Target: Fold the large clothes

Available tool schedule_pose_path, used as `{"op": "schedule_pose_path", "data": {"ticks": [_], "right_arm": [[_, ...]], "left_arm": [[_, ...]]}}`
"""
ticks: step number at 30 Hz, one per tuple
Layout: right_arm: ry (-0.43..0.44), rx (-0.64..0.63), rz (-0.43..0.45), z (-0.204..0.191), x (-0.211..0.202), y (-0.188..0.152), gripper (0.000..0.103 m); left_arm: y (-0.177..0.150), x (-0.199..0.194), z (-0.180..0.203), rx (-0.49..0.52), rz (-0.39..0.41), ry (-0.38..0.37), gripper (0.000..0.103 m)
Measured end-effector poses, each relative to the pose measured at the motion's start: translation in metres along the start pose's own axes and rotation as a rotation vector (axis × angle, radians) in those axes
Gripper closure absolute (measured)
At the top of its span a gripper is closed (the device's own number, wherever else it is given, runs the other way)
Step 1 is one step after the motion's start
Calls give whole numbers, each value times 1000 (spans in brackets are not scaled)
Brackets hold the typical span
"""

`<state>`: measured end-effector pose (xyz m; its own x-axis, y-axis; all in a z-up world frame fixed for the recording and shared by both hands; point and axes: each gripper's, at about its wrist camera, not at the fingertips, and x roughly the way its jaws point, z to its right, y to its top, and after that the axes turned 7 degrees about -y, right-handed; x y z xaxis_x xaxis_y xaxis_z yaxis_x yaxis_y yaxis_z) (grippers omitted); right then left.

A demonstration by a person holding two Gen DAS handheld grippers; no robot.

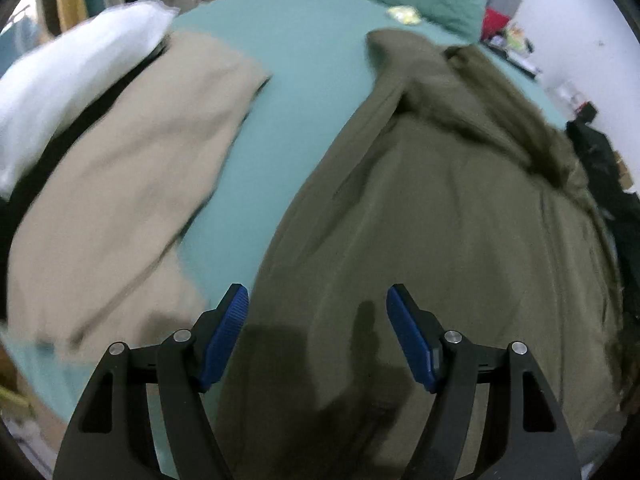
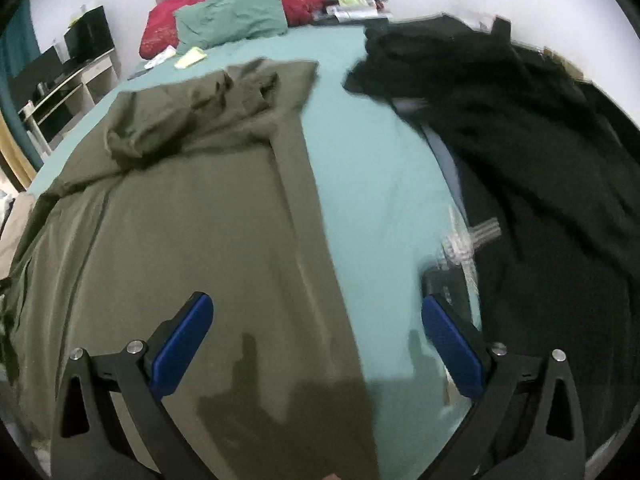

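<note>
Both grippers hang over the olive garment (image 1: 440,220) with their jaws spread wide and nothing between the pads: your left gripper (image 1: 316,320) sits above its near left edge, your right gripper (image 2: 316,328) above its near right edge, where the cloth meets the teal bedsheet (image 2: 372,184). The garment lies mostly flat across the middle of the bed, with a bunched, rumpled part at the far end. Beside it are a beige garment (image 1: 128,184) on the left and a dark pile (image 2: 540,168) on the right, both apart from it. For a clean fold, I'd lower each gripper onto its own near corner, pinch only the olive cloth and not the sheet, and lift both together. Smooth the far bunching first if you can, or the fold will likely trap it.
</note>
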<state>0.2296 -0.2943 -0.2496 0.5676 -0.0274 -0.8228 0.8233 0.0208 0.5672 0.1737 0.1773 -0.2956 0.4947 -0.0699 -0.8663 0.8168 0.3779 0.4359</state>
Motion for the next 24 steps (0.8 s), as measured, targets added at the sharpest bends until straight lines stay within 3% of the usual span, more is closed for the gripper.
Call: {"op": "schedule_pose_path", "data": {"ticks": [4, 6, 8, 11, 17, 18, 21, 23, 24], "right_arm": [[15, 5, -82, 17, 2, -41, 1], [39, 19, -123, 20, 5, -53, 16], [63, 46, -153, 22, 5, -65, 21], [72, 40, -143, 17, -6, -80, 28], [38, 26, -82, 4, -21, -100, 46], [28, 31, -77, 2, -22, -101, 49], [15, 37, -61, -3, -25, -106, 55], [23, 48, -53, -2, -28, -109, 59], [33, 56, -54, -2, -30, -109, 68]], "left_arm": [[-27, -4, -6, 29, -26, 69, 28], [-36, -5, -7, 46, -29, 86, 28], [-44, -11, -8, 63, -17, 102, 28], [-53, -22, -16, 31, 3, 41, 28], [-64, -21, -23, -1, 4, -12, 28], [-66, -17, -21, -1, -9, 3, 28], [-73, -12, 1, 133, -47, 92, 28], [-77, -16, 3, 147, -51, 93, 28], [-77, -16, 4, 155, -50, 94, 28]]}}
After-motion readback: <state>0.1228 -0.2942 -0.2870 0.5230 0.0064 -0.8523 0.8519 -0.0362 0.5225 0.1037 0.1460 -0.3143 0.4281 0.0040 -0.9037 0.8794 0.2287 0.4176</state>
